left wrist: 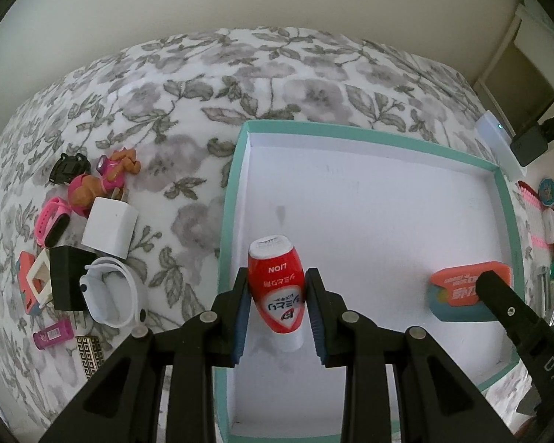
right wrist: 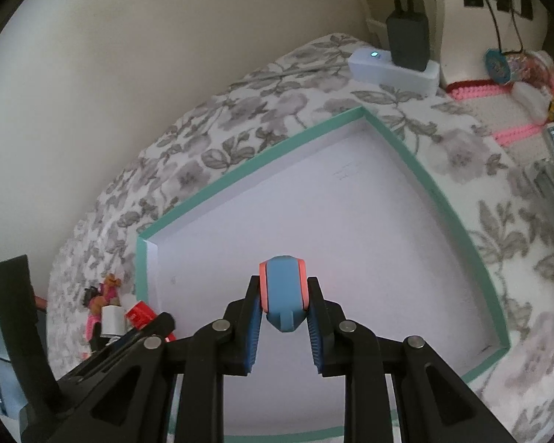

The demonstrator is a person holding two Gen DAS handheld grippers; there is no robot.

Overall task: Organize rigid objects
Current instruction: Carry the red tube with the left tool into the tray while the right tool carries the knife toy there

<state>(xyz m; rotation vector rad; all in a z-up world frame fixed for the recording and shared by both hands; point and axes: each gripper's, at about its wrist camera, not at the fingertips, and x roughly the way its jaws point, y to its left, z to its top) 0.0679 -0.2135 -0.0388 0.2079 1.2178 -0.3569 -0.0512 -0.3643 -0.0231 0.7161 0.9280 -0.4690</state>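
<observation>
Both grippers seem mid-placement over the shallow teal-rimmed white cardboard tray (left wrist: 236,192): the left gripper (left wrist: 277,295) is clamped on a red-and-white plastic bottle (left wrist: 277,288), the right gripper (right wrist: 282,308) on a coral-and-blue oblong case (right wrist: 283,291), so next comes lowering and letting go. Only the left view shows the pile of chargers, watches and toys (left wrist: 92,236) waiting on the floral cloth (left wrist: 188,118); the right view shows the tray's far corner.

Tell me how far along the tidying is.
Nothing lies loose in the tray yet. In hand: the left gripper holds a red bottle and the right gripper a blue-and-coral case, both over the tray. Left: the pile of chargers, watches and toys beside it.
</observation>
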